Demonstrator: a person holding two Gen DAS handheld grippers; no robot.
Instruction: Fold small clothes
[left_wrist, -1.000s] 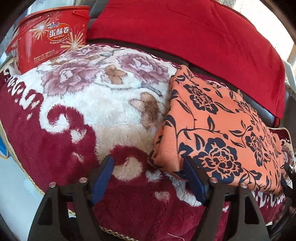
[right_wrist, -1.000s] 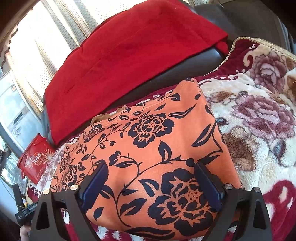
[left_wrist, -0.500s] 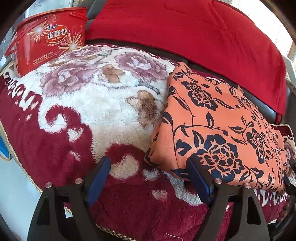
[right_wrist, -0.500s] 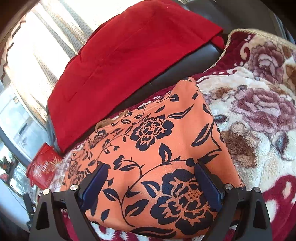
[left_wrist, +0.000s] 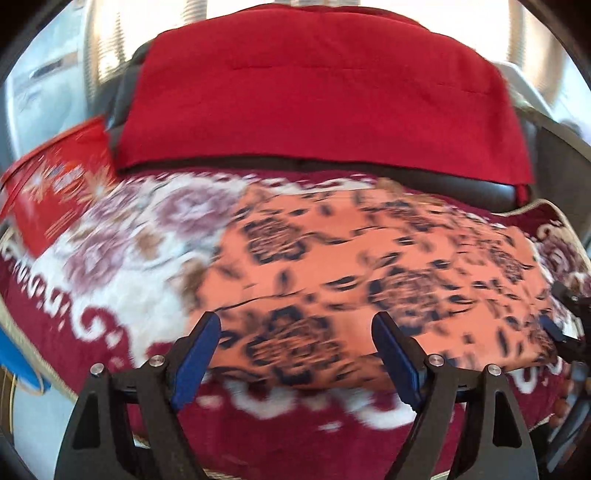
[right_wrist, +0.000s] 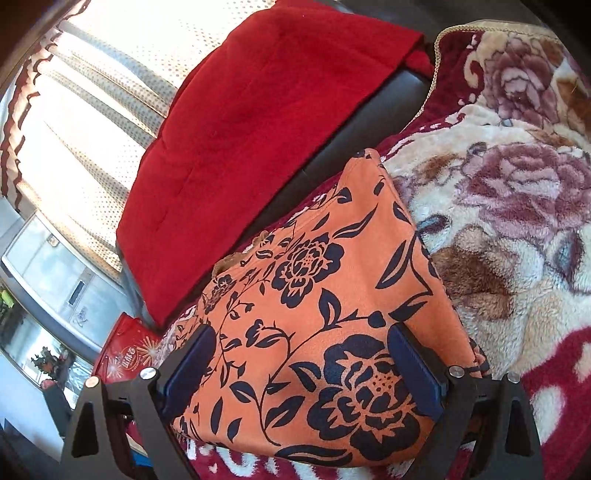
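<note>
A folded orange garment with a dark blue flower print (left_wrist: 369, 280) lies flat on a plush floral blanket (left_wrist: 140, 251). It also shows in the right wrist view (right_wrist: 325, 325). My left gripper (left_wrist: 295, 354) is open and empty, just in front of the garment's near edge. This view is blurred by motion. My right gripper (right_wrist: 301, 369) is open and empty, its jaws standing wide over the garment's near end. The right gripper's tip also shows at the right edge of the left wrist view (left_wrist: 569, 325).
A red cloth (left_wrist: 325, 96) hangs over the dark sofa back (right_wrist: 354, 140) behind the blanket. A red egg-roll tin (left_wrist: 55, 192) stands on the blanket at the far left. Curtains and a window (right_wrist: 92, 92) are behind the sofa.
My left gripper has swung right and now faces the garment's long side, with the tin moved to the left edge. My right gripper has tilted a little and stays over the garment.
</note>
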